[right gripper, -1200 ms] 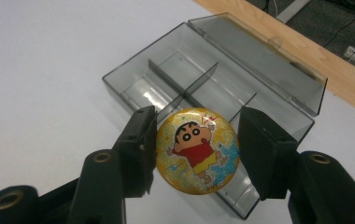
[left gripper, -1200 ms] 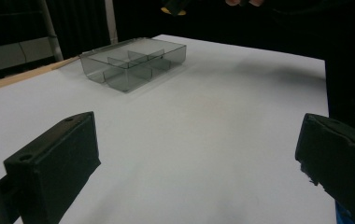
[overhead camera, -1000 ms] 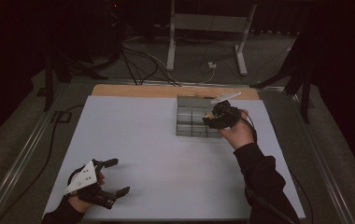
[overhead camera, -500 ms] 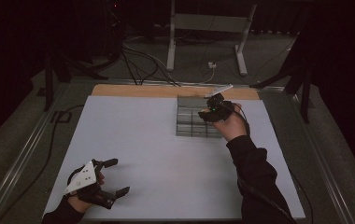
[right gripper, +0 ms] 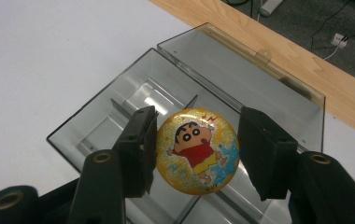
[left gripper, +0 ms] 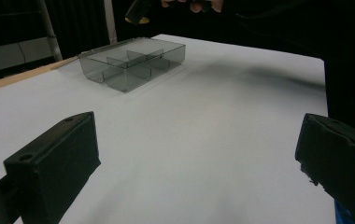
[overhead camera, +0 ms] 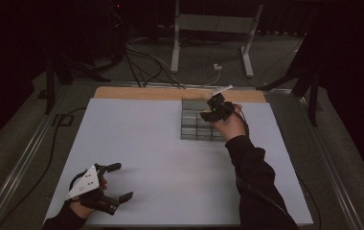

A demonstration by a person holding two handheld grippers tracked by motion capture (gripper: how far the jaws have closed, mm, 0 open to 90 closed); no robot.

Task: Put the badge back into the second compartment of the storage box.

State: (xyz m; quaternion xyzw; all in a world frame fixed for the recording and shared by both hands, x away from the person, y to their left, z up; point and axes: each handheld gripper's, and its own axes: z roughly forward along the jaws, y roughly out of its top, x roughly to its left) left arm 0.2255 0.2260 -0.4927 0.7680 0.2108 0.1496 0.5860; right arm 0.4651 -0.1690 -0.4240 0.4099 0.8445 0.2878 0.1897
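Observation:
A clear grey box with several compartments stands at the back right of the white table, its lid folded open toward the wooden edge. My right gripper hovers over the box and is shut on a round yellow badge with a cartoon child in a red shirt. The badge hangs above the dividers near the box's middle. My left gripper rests at the table's front left, open and holding nothing. Seen from the left gripper, the box lies far ahead.
A wooden strip runs along the table's far edge. Beyond it are cables and a metal stand on the floor. A dark sleeve crosses the table's right side.
The right gripper has moved a little left and farther back with the badge, over the box. The left gripper has stayed put.

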